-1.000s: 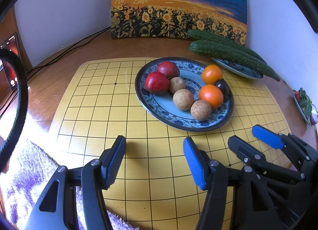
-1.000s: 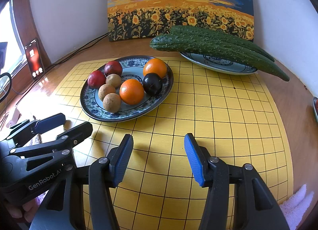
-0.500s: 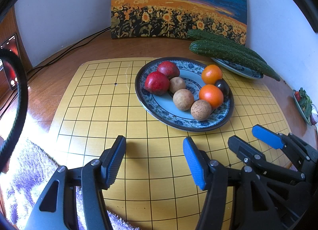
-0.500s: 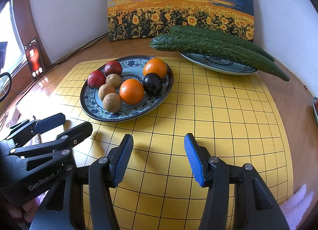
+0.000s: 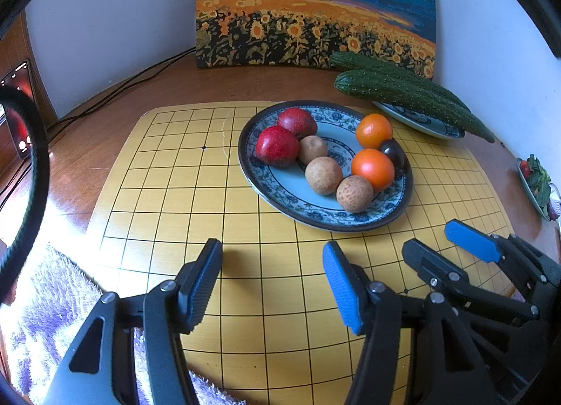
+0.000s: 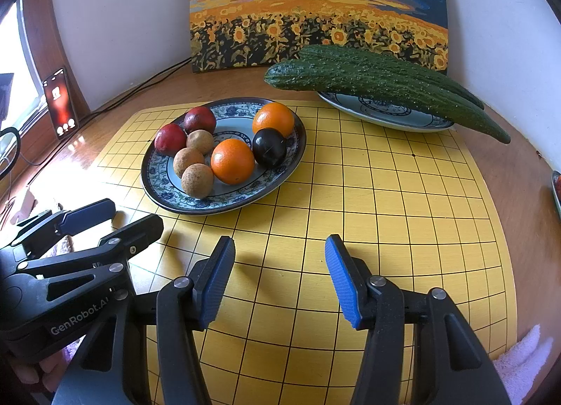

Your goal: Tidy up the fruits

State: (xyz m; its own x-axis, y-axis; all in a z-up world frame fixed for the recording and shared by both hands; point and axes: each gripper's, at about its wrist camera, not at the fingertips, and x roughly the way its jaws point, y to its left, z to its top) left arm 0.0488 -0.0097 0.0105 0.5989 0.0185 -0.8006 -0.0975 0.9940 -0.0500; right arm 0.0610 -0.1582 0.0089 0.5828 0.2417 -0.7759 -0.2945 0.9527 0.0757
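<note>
A blue-patterned plate (image 5: 277, 187) (image 6: 157, 180) on a yellow grid board holds two red plums (image 5: 277, 146), three brown round fruits (image 5: 323, 174), two oranges (image 5: 372, 166) (image 6: 232, 160) and one dark plum (image 6: 269, 146). My left gripper (image 5: 271, 275) is open and empty, low over the board in front of the plate. My right gripper (image 6: 278, 272) is open and empty, right of the left one; it also shows in the left wrist view (image 5: 438, 247).
Two long cucumbers (image 6: 385, 84) lie on a second plate (image 6: 382, 114) at the back right. A sunflower painting (image 6: 315, 9) leans on the wall. A phone (image 6: 59, 103) stands at the left. A purple fluffy cloth (image 5: 42, 300) lies at the board's left front. Another dish (image 5: 536, 180) sits at the right edge.
</note>
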